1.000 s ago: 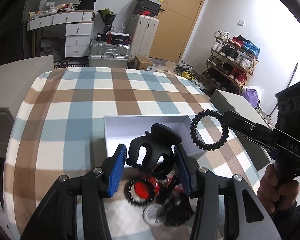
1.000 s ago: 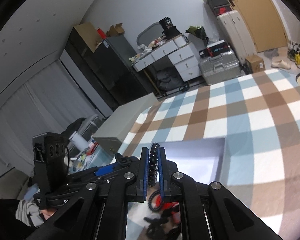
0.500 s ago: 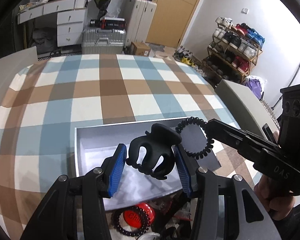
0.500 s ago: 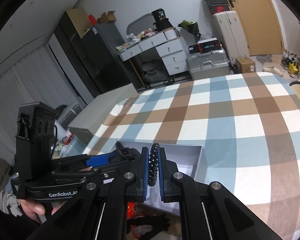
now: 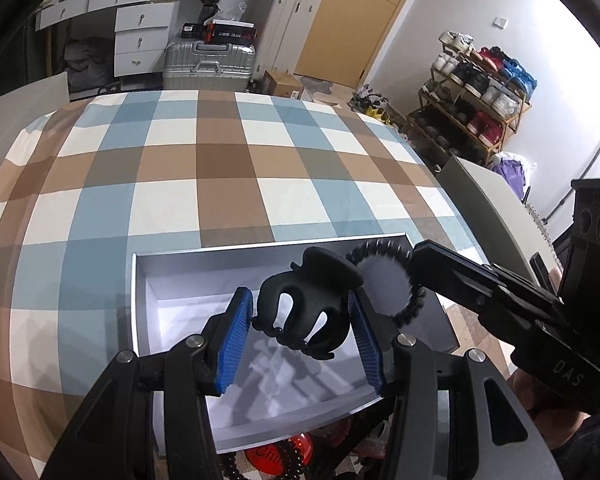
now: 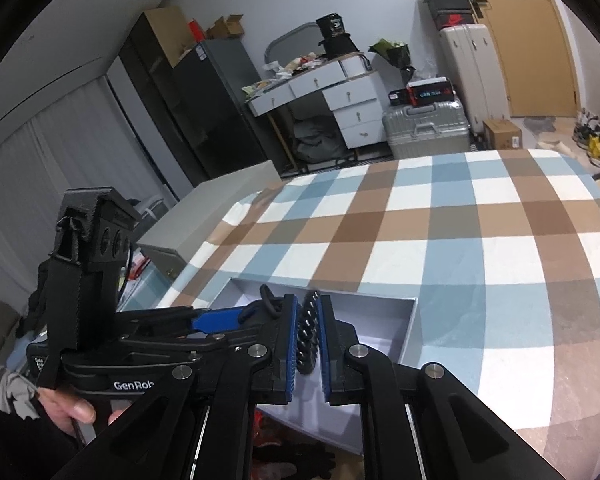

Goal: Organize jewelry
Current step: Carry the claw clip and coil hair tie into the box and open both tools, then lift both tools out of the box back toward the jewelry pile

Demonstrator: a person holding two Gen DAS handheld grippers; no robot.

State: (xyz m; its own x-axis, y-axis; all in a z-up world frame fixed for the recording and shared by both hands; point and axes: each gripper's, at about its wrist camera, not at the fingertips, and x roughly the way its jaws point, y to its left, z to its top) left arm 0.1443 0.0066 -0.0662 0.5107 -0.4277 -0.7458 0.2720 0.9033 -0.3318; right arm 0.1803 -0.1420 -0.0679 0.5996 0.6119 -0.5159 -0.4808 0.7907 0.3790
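My left gripper (image 5: 300,332) clamps the black claw clip (image 5: 306,306) directly above the open grey box (image 5: 140,300), long axis crosswise. My right gripper (image 6: 309,330), jaws easing apart, pinches the black coil hair tie (image 6: 309,334) edge-on over the box's (image 6: 408,328) near right corner.

Left hand-held gripper (image 5: 302,326) angles downward, blue pads partly apart, clamped on a black claw clip (image 5: 306,308). Right hand-held gripper (image 6: 308,330) jaws opening, coil hair tie (image 6: 307,332) between the pads.
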